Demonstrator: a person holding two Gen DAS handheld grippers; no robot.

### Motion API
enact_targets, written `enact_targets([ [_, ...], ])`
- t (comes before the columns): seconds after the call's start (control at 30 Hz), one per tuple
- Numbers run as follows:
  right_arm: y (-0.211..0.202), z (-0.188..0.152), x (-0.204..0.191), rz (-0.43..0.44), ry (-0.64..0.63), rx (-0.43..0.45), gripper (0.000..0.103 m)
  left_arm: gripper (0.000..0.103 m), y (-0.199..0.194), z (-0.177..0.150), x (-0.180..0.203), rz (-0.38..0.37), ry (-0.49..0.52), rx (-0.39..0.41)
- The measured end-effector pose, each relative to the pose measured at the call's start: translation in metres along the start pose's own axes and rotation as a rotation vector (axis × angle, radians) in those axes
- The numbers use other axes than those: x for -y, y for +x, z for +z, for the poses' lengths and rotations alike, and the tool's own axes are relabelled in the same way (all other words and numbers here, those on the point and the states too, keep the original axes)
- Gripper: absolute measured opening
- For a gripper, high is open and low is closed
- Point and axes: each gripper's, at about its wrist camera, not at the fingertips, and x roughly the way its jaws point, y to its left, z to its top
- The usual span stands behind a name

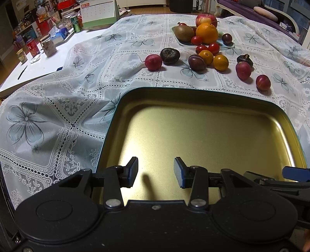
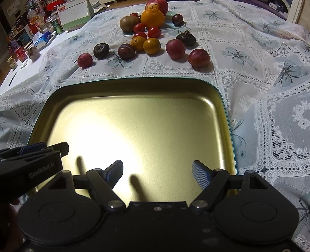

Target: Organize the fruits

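Both sets of tongs hang over a gold tin tray (image 1: 222, 120) that fills the lower middle of each view. The left tongs (image 1: 156, 172) stand open with nothing between the pads, and so do the right tongs (image 2: 157, 174), their jaws spread wider. The tray holds no fruit. The fruits lie well beyond its far rim, in the upper part of both frames, on the lace cloth (image 1: 58, 116) over the counter. A red radish (image 1: 153, 62) lies furthest left, beside a dark round fruit (image 1: 170, 55); a plum (image 1: 196, 62) touches 2 small oranges (image 1: 213, 59). Behind them a pale plate (image 1: 186, 44) carries a kiwi (image 1: 184, 33), a big orange (image 1: 207, 33) and an apple (image 1: 205, 19).
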Motion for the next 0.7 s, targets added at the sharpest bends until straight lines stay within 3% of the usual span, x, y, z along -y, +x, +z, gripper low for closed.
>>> enact_targets([
  [0.47, 0.002, 0.0, -0.001, -0.002, -0.002, -0.028, 0.082, 0.05, 0.003, 0.001, -0.001, -0.02, -0.011, -0.022],
  [0.7, 0.009, 0.013, 0.001, -0.006, -0.013, -0.126, 0.082, 0.05, 0.005, 0.009, -0.005, -0.097, -0.004, -0.08],
])
